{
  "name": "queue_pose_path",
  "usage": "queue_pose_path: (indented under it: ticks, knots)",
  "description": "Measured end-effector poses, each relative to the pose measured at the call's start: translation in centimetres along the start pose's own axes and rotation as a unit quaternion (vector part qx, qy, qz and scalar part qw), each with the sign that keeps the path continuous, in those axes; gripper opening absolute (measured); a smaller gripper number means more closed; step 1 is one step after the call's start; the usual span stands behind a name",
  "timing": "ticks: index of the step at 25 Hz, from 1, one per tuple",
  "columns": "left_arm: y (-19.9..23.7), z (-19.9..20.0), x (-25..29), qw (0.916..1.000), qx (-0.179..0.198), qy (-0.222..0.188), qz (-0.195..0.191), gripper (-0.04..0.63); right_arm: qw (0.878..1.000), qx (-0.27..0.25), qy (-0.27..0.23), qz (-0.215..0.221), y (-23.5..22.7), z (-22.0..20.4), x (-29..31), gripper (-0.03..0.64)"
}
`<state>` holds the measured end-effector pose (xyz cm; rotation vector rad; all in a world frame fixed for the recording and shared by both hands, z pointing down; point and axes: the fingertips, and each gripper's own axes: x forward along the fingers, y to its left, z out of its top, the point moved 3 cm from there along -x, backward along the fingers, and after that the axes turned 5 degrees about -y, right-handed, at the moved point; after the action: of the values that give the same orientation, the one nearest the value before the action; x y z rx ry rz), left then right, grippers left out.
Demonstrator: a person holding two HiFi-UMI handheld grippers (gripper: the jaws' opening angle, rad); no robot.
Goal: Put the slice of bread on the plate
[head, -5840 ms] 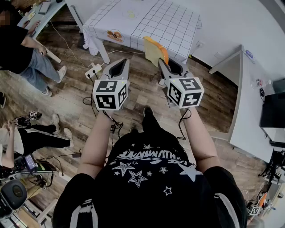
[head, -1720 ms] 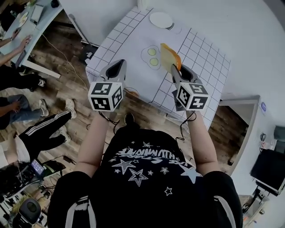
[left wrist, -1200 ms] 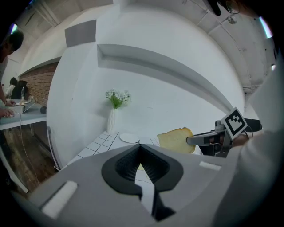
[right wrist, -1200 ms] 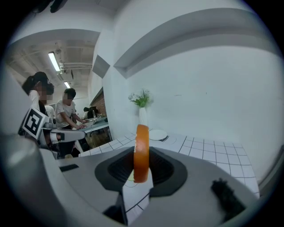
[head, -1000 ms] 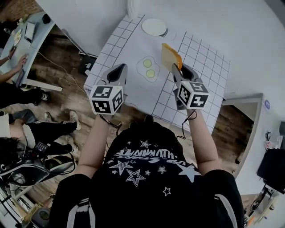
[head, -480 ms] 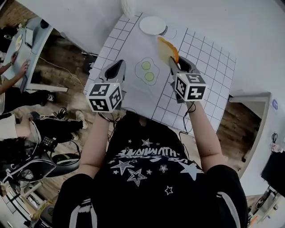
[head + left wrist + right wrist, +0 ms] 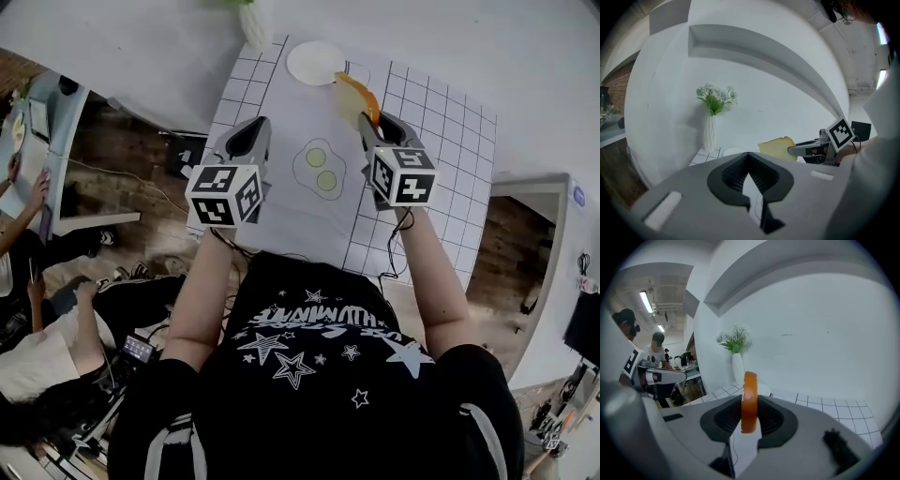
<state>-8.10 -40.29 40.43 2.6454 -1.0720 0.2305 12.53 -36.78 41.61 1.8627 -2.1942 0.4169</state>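
Observation:
A slice of bread with an orange crust stands upright on edge in my right gripper, which is shut on it. In the right gripper view the bread shows edge-on between the jaws. It hangs above the grid-patterned table, just short of the white plate at the far end. My left gripper is shut with nothing in it, over the table's left part. From the left gripper view, the bread and the right gripper show to the right.
Two fried eggs lie on the table between the grippers. A white vase with greenery stands at the far left corner beside the plate. A white wall runs behind the table. People sit at the lower left.
The table has come closer. Both grippers have moved forward over it, and the bread now hangs close to the plate. The right gripper's hold on the slice is unchanged.

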Motion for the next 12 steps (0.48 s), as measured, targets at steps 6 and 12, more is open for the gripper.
queue_pose_path:
  ticks: [6,12]
  knots:
    - [3.4,1.5,2.3,0.9999,0.003,-0.004,-0.013,0.008,0.999,-0.02,0.01,-0.028,-0.2,0.8,3.2,0.095]
    - [6.7,2.1,4.4,0.9999,0.007,0.0,-0.011,0.008,0.995,-0.082,0.023,-0.042,-0.2,1.6,6.9,0.095]
